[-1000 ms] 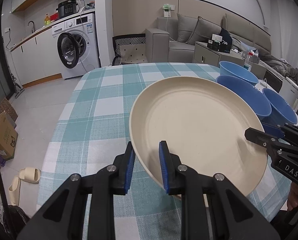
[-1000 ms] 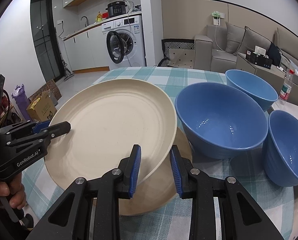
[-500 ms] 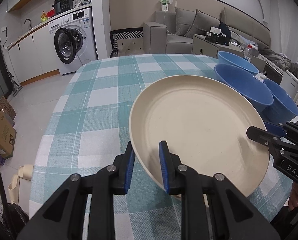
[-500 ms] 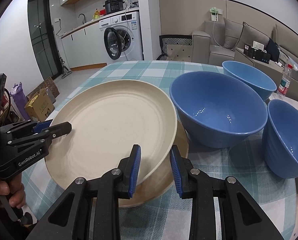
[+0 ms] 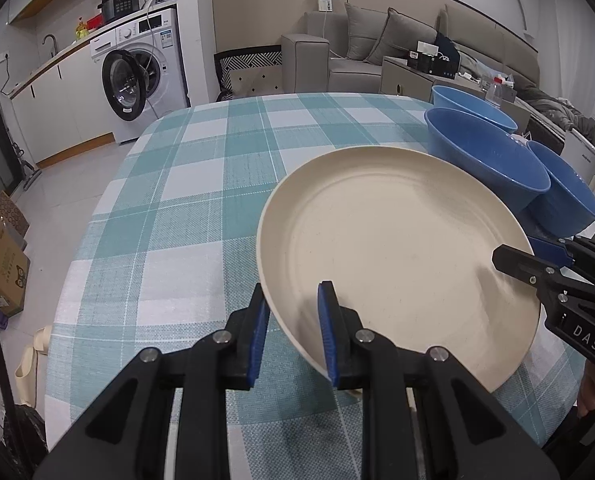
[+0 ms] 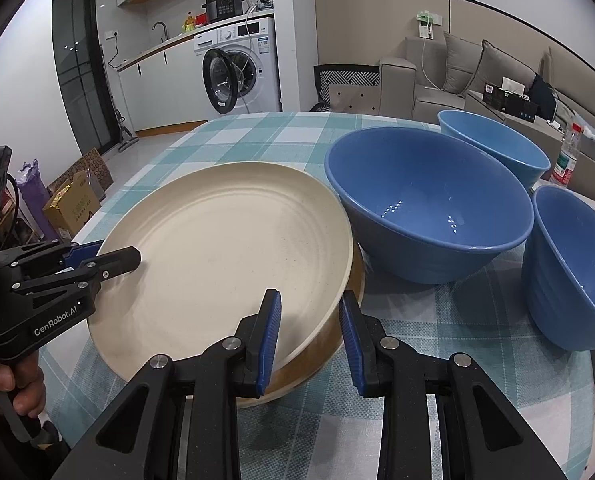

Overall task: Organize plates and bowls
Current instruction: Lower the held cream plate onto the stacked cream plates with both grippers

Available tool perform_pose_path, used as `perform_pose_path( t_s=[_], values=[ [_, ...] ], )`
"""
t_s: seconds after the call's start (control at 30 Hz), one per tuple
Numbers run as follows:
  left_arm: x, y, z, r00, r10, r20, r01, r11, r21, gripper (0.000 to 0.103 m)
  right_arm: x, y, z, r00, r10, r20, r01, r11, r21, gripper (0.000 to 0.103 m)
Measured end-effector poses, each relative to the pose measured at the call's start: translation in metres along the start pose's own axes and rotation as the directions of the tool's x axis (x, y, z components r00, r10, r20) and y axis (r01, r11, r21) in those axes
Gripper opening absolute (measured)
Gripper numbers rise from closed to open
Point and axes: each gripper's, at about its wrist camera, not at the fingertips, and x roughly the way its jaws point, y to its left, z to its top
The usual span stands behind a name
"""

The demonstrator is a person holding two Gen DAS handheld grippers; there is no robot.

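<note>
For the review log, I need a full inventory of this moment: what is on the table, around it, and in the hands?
top plate: 1, cream, held by both grippers just over the lower plate
lower plate: 1, cream with tan rim, on the table under the top plate
bowls: 3, blue, on the table right of the plates
tablecloth: 1, teal and white check, covers the table
washer: 1, white, door open, far wall
cooker: 1, black, on the washer
sofa: 1, grey, back right
bottle: 1, clear, behind the bowls
left gripper: black, blue pads, shut on the top plate's rim
right gripper: black, blue pads, shut on the opposite rim
</note>
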Motion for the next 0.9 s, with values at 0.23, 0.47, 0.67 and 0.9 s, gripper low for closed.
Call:
perform_pose_path(
  t_s=[0.23, 0.47, 0.67, 0.9],
  values=[
    [0.007, -0.002, -0.002, 1.000, 0.006, -0.019, -0.006, 1.000, 0.008, 0.022, 0.003, -0.001, -0.004, 1.000, -0.008, -0.002, 0.008, 1.000, -0.008, 0.030],
    [0.010, -0.005, -0.004, 1.000, 0.009, -0.029, -0.009, 1.000, 0.019, 0.022, 0.004, 0.002, -0.006, 0.999, -0.040, 0.003, 0.040, 0.999, -0.032, 0.030],
    [0.012, -0.008, -0.005, 0.999, 0.025, -0.030, -0.024, 0.999, 0.038, 0.023, 0.006, 0.007, -0.007, 0.997, -0.081, 0.008, 0.081, 0.995, -0.063, 0.030],
    [0.012, -0.009, -0.006, 0.999, 0.033, -0.027, -0.032, 0.998, 0.048, 0.023, 0.008, 0.011, -0.008, 0.994, -0.106, 0.017, 0.107, 0.990, -0.088, 0.031]
  ],
)
